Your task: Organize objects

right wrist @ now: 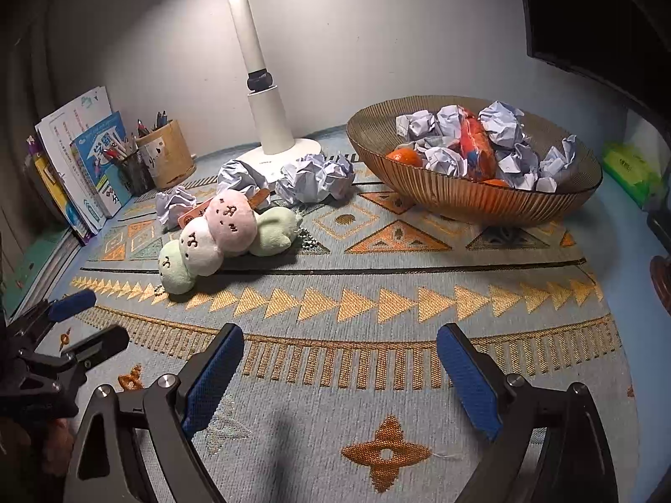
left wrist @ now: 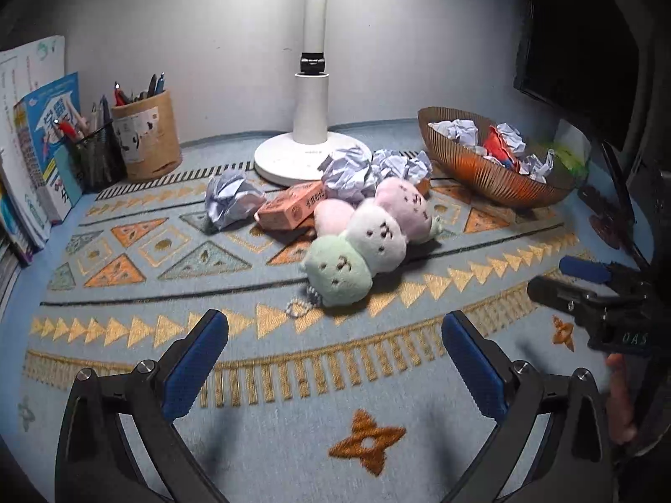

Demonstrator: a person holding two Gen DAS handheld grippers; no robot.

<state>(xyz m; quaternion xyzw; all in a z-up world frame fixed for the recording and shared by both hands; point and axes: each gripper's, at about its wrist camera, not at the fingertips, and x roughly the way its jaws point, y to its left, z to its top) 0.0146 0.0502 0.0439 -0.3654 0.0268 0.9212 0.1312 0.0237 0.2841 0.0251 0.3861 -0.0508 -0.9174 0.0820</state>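
A plush toy [left wrist: 365, 243] of pink, white and green balls lies mid-mat, seen also as the plush toy [right wrist: 209, 234] in the right wrist view. Behind it sit a pink box [left wrist: 291, 209] and crumpled paper balls [left wrist: 232, 201]. A ribbed amber bowl [right wrist: 461, 201] at the back right holds paper balls, an orange and a red packet. My left gripper [left wrist: 335, 360] hovers open over the mat just short of the toy, nothing between its fingers. My right gripper [right wrist: 339, 373] stands open over bare mat, to the right of the toy.
A white lamp base [left wrist: 289, 159] stands at the back centre. Pen holders [left wrist: 144, 140] and upright books [left wrist: 46, 146] line the left. A dark monitor [left wrist: 578, 42] and green packet [right wrist: 629, 172] are at the right. A hand [left wrist: 620, 398] holds the other gripper.
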